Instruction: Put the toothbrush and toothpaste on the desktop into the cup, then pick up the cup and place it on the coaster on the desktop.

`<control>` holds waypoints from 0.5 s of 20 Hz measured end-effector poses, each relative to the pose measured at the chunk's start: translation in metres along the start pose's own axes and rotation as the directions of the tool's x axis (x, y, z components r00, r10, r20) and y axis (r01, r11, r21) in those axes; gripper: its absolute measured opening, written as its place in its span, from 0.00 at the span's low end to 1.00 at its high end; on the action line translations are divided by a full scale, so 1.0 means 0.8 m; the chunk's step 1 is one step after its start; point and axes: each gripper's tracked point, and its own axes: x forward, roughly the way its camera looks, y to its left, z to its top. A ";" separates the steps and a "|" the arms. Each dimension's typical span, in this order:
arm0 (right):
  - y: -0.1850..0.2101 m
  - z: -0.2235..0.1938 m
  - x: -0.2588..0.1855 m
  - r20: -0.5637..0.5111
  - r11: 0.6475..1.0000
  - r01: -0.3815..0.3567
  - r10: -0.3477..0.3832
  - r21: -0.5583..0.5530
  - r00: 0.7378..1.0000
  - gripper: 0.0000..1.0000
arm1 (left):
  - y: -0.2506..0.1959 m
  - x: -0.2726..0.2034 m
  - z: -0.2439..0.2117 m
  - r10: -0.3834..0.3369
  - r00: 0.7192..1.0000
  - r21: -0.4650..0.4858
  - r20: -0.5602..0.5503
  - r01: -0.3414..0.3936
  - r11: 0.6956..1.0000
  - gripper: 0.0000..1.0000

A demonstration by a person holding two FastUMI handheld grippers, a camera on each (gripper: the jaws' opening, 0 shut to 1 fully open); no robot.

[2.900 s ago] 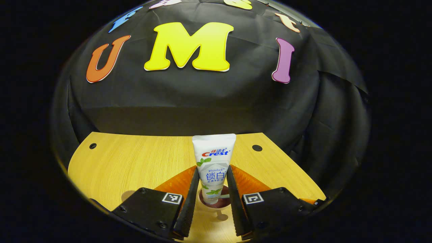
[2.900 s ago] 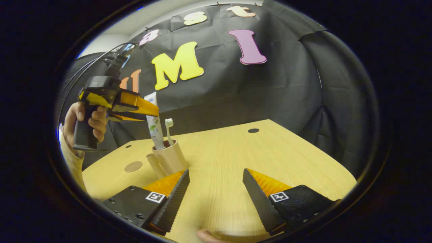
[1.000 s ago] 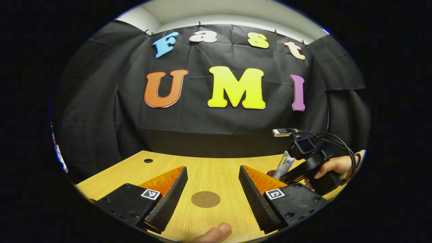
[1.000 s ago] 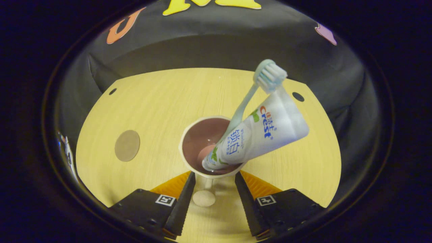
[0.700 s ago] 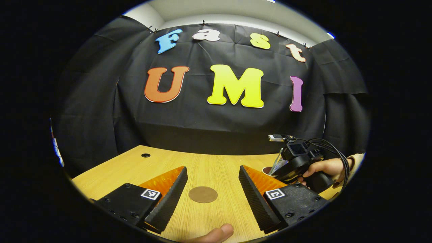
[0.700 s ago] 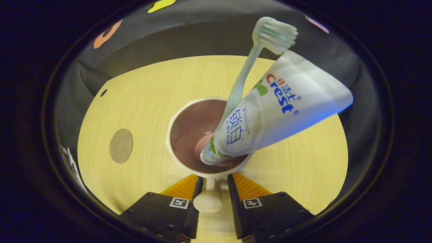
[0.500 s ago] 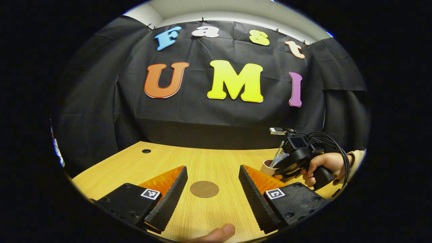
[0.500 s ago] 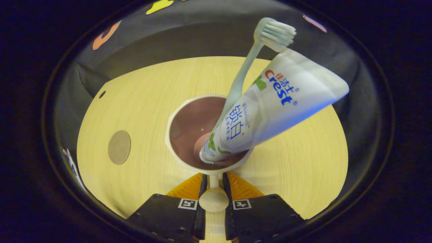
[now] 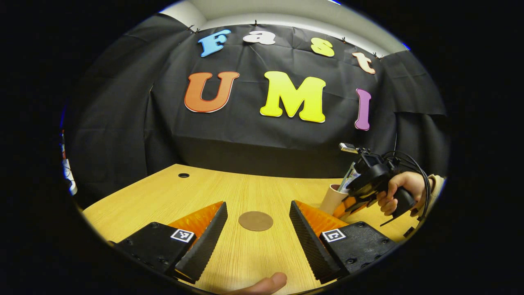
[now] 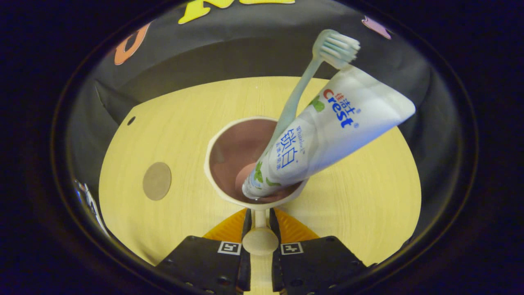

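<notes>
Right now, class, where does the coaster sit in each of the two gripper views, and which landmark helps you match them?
Left gripper view: the coaster lies on the desktop, low centre, between that gripper's open fingers.
Right gripper view: the coaster lies at left, apart from the cup.
Shared landmark: the cup holding the toothpaste.

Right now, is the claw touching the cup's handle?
Touching. In the right gripper view, the right claw has both fingers pressed against the handle of the cup.

Only print you've got: the label on the white plastic toothpaste tube (image 10: 327, 127), not reading it out. The square b/w marker tags (image 10: 229, 248) carry no txt/nrs.
</notes>
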 end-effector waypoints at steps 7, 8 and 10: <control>-0.009 -0.001 0.001 0.028 0.988 -0.077 0.081 -0.136 0.996 0.19 | 0.033 -0.021 -0.007 0.031 0.999 0.006 0.009 -0.031 0.999 0.97; -0.013 0.000 0.003 0.024 0.983 -0.090 0.095 -0.159 0.995 0.20 | 0.037 -0.026 -0.007 0.028 1.000 0.009 0.011 -0.028 1.000 0.98; -0.018 0.004 -0.003 0.004 0.973 -0.119 0.123 -0.199 0.992 0.20 | 0.042 -0.031 -0.008 0.030 0.999 0.022 0.017 -0.030 0.999 0.98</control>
